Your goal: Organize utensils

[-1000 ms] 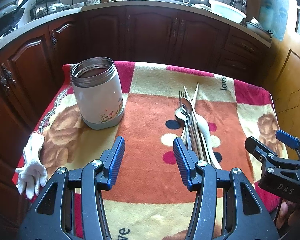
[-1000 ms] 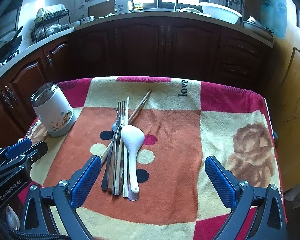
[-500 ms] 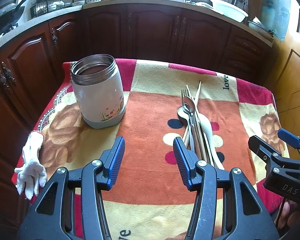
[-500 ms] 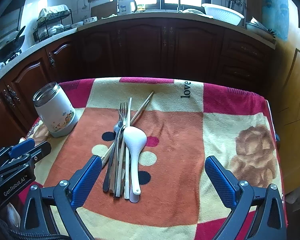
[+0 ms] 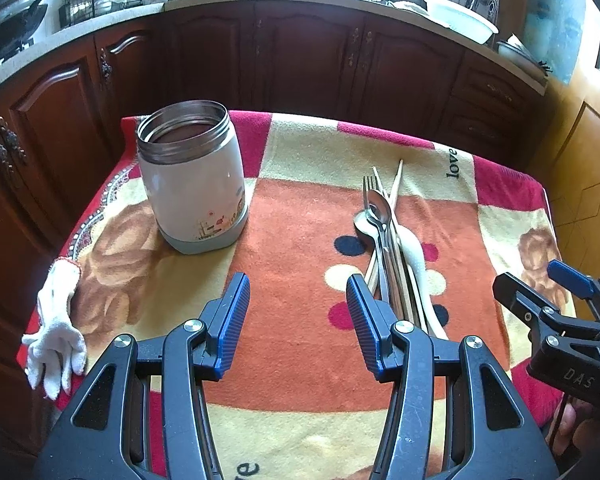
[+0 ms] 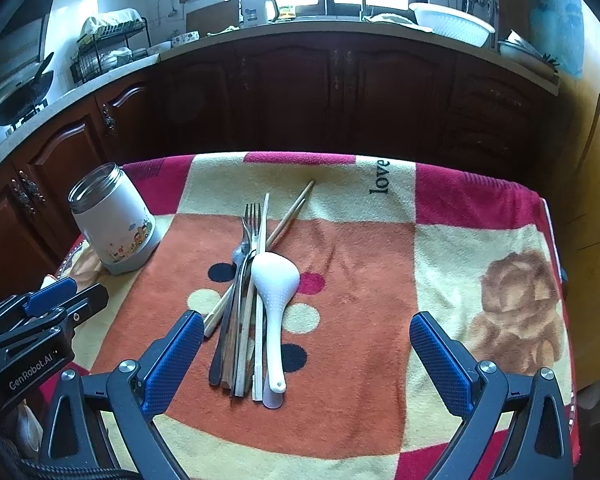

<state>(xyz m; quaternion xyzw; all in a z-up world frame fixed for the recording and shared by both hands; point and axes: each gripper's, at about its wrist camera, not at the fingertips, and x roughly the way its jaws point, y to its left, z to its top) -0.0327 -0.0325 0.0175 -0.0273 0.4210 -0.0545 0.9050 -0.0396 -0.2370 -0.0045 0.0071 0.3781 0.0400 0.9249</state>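
A pile of utensils (image 6: pixel 252 304) lies mid-table on the patterned blanket: a white rice paddle (image 6: pixel 274 288), a fork (image 6: pixel 253 220), spoons and chopsticks (image 6: pixel 290 216). It also shows in the left wrist view (image 5: pixel 384 240). An open white steel-rimmed jar (image 5: pixel 194 180) stands at the left; it also shows in the right wrist view (image 6: pixel 112 224). My left gripper (image 5: pixel 298 320) is open and empty, near the front edge between jar and utensils. My right gripper (image 6: pixel 306 356) is wide open and empty, just in front of the pile's handles.
A white glove (image 5: pixel 56 328) hangs over the table's left edge. The blanket (image 6: pixel 480 248) covers the table; its right part is bare. Dark wooden cabinets (image 6: pixel 340 92) and a counter with sink, bowl and dish rack stand behind the table.
Both grippers have drawn back and risen slightly, so the table sits a little farther away. Nothing on the table has moved. Both grippers stay open.
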